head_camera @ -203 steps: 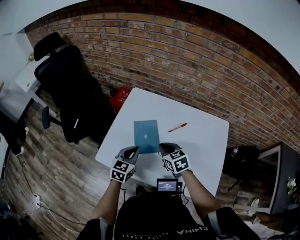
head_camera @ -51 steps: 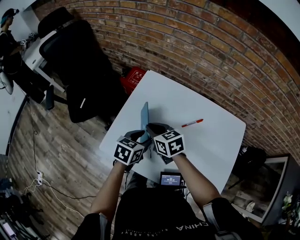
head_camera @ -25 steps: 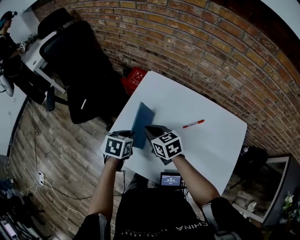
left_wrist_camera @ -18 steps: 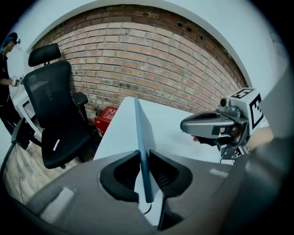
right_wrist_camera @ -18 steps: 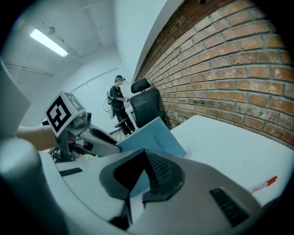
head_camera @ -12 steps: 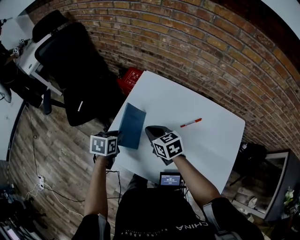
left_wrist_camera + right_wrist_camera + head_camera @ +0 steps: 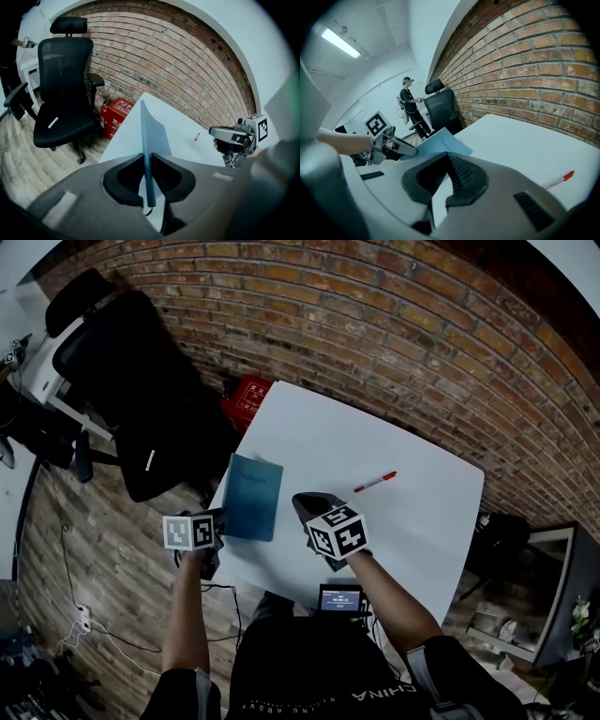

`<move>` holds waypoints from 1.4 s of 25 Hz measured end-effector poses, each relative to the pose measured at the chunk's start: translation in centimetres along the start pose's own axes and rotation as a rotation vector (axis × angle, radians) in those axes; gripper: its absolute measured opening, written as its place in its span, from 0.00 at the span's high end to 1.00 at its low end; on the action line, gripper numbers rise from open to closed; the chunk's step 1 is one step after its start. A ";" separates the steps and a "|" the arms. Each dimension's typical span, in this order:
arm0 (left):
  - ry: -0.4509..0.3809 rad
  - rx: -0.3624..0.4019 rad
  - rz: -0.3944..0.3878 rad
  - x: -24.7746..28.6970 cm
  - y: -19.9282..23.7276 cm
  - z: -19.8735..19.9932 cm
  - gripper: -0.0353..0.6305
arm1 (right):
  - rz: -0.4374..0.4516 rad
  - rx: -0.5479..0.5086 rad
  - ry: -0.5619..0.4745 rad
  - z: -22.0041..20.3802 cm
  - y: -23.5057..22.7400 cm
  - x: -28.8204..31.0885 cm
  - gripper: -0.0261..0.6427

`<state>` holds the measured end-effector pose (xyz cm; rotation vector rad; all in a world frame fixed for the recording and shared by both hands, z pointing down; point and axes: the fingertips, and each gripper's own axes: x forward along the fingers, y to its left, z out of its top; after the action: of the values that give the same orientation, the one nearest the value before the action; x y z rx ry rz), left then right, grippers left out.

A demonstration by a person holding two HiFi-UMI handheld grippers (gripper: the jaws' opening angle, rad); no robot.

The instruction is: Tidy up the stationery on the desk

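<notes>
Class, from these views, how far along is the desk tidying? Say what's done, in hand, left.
Done: nothing stowed yet. In hand: the left gripper, jaws just closing, clamps the blue notebook at the table edge. Left: the red pen lies untouched; the right gripper is shut, empty.

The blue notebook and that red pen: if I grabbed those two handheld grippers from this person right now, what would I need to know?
Left gripper: its jaws have just been closing and now pinch the blue notebook by one edge, at the left edge of the white table. I cannot tell whether the notebook rests on the table.
Right gripper: shut, empty, held over the table's near side.
Red pen: lying loose on the table, beyond the right gripper, untouched.
Done: notebook gripped.
Left: probably set the notebook down neatly, then pick up the pen and place it.
</notes>
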<state>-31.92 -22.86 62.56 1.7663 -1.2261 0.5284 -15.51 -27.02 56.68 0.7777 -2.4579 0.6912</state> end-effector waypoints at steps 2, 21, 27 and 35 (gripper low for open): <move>0.014 -0.032 -0.027 0.6 0.4 -0.4 0.86 | -0.013 0.011 0.001 0.0 -0.4 0.0 0.94; 0.108 -0.033 -0.250 9.6 -7.5 -0.2 0.86 | -0.301 0.141 0.001 -3.6 -8.4 -3.6 0.94; 0.144 0.012 -0.278 11.5 -9.5 0.5 0.86 | -0.385 0.217 -0.020 -5.2 -10.5 -6.3 0.94; 0.173 0.025 -0.327 13.3 -12.2 0.6 0.86 | -0.456 0.301 -0.047 -7.1 -12.3 -9.4 0.94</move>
<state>-15.46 -28.87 66.96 1.8529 -0.7939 0.4931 1.03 -27.99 60.80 1.4249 -2.1198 0.8750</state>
